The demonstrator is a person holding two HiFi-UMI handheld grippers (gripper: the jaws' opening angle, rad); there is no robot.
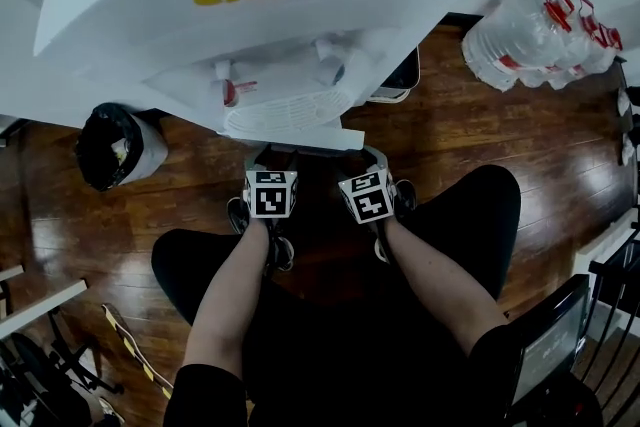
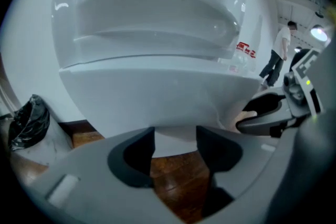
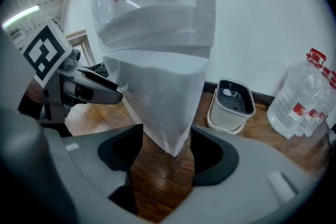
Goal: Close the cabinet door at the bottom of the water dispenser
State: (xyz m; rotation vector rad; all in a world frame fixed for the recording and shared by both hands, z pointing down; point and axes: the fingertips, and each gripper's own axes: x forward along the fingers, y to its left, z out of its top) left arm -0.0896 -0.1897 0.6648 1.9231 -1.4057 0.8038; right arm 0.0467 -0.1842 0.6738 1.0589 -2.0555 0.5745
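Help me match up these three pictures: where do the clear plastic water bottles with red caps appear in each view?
Head view: the clear plastic water bottles with red caps are at the upper right, on the wooden floor.
Left gripper view: not in it.
Right gripper view: the bottles are at the right edge.
Shared landmark: the white water dispenser, central in all three views.

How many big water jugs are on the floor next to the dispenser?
3, clustered on the floor right of the water dispenser: nearest jug, middle jug, far jug. More may be hidden behind them.
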